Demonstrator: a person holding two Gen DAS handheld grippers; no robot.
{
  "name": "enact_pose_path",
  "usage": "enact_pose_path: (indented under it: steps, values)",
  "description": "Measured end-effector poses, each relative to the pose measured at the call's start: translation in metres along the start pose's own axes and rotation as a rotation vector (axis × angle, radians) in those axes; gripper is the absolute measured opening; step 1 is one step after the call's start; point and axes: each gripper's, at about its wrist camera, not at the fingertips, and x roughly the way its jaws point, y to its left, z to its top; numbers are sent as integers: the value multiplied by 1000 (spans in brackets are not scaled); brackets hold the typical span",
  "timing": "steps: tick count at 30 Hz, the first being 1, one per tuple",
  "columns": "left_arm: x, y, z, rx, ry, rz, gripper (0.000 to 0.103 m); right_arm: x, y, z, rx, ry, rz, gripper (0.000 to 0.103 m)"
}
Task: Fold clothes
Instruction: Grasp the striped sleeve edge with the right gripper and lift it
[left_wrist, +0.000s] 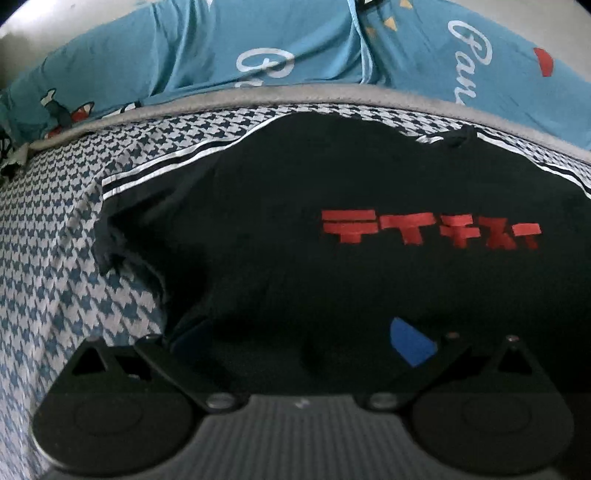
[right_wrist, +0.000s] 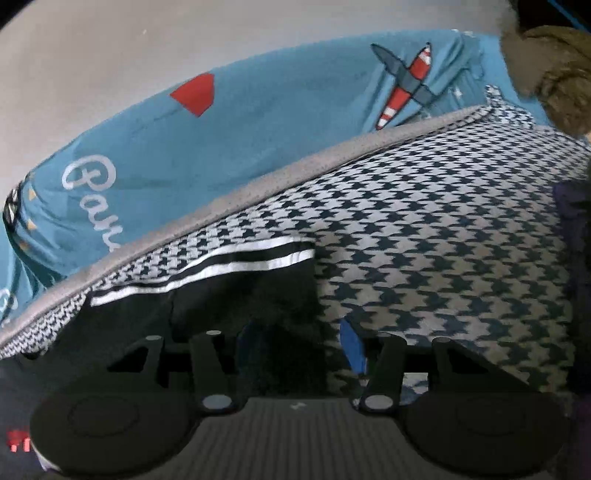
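While the black shirt (left_wrist: 295, 229) with red lettering and white-striped sleeves lies spread on the houndstooth bedcover (left_wrist: 55, 258), the left gripper (left_wrist: 295, 339) hangs over its near hem, jaws spread wide with cloth between them; whether they pinch it I cannot tell. The right gripper (right_wrist: 295, 343) stands half open at the sleeve's edge, grip unclear. A teal printed sheet (right_wrist: 258, 129) lies beyond.

Blue-and-white houndstooth bed cover (right_wrist: 443, 221) with grey piping, teal printed sheet (right_wrist: 258, 122) beyond, plain pale wall (right_wrist: 110, 55) behind
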Motion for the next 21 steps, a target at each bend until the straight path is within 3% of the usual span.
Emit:
enact_pose_path:
  steps: [13, 17, 21]
  values:
    - [-2, 11, -1, -28, 9, -11, 103, 18, 12, 3, -64, -61, -51, 48]
    - [-2, 12, -2, -27, 12, -13, 103, 22, 18, 4, -98, -79, -59, 22]
    - [-1, 11, -4, -20, 14, -7, 103, 22, 21, 5, -98, -81, -47, 11]
